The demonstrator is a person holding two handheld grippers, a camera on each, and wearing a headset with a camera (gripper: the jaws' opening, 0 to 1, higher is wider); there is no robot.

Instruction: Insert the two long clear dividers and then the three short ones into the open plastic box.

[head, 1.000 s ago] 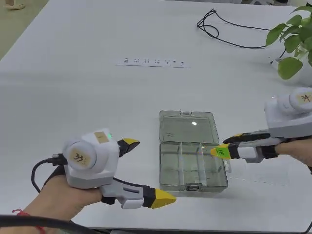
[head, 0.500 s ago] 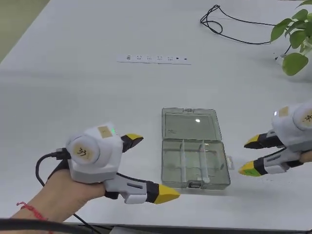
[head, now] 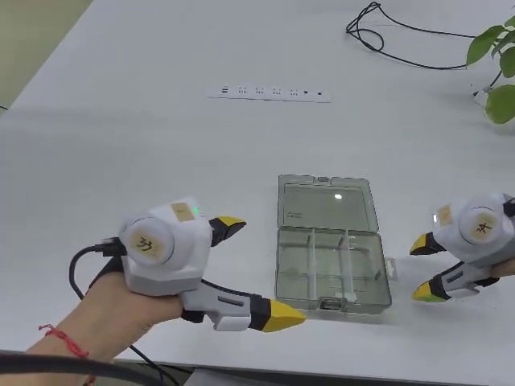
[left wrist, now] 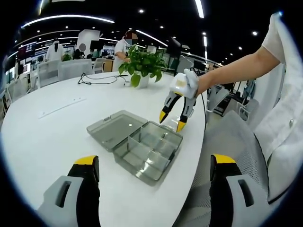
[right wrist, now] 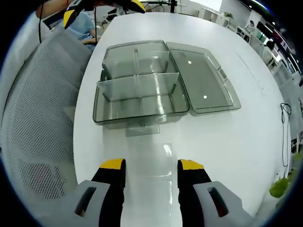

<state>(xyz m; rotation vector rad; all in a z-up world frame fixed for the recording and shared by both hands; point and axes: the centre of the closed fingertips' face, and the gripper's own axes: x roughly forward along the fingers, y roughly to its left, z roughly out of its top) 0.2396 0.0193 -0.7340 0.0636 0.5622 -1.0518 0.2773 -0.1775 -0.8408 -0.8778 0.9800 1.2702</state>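
You're partway in, by the look of it. The open plastic box lies on the white table ahead of you with its lid flat behind it. Two clear dividers already stand upright across its base. The right gripper view hints at a crossing piece too, but I can't count them for sure. Just beside the box's right wall, clear pieces lie flat on the table — likely the ones left to go in. Your left gripper hovers well left of the box, jaws spread wide, holding and touching nothing. Your right gripper is near the box's right side, jaws parted to a narrower gap with nothing pinched — the loose clear pieces lie just ahead of its tips, and I can't tell whether they touch
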